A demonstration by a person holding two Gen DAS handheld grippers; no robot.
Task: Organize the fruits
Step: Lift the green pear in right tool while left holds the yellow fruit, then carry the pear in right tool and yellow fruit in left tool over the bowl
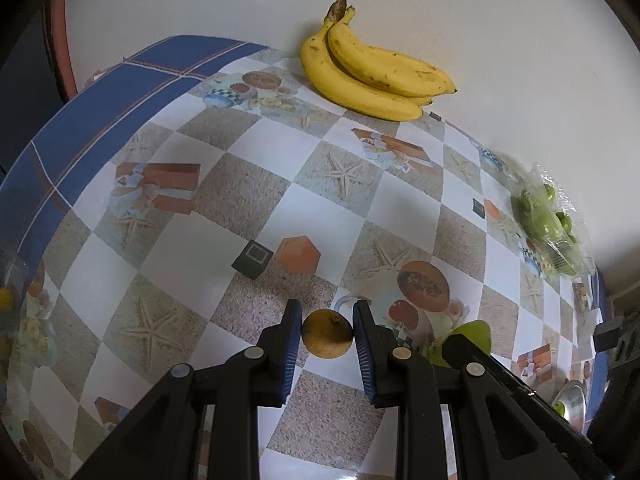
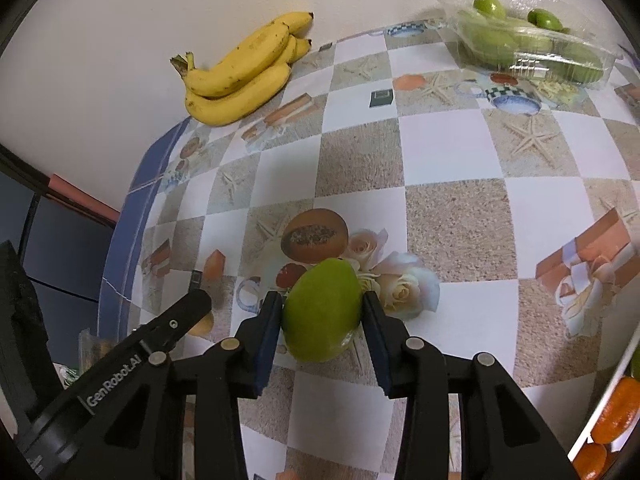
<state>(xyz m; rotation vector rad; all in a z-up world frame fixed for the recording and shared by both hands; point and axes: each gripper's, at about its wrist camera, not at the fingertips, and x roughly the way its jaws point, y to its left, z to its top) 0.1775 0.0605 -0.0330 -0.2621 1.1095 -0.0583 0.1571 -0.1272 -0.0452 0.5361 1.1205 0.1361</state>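
Observation:
In the left wrist view my left gripper is shut on a small round brownish-yellow fruit, held just above the patterned tablecloth. In the right wrist view my right gripper is shut on a big green mango, both blue pads against its sides. That mango shows partly behind the left gripper's right finger. A bunch of bananas lies against the far wall.
A clear plastic box of green fruits stands at the table's far right. Orange fruits sit in a white-rimmed container at the right edge. A metal bowl's rim shows low right. The table's blue-bordered edge runs along the left.

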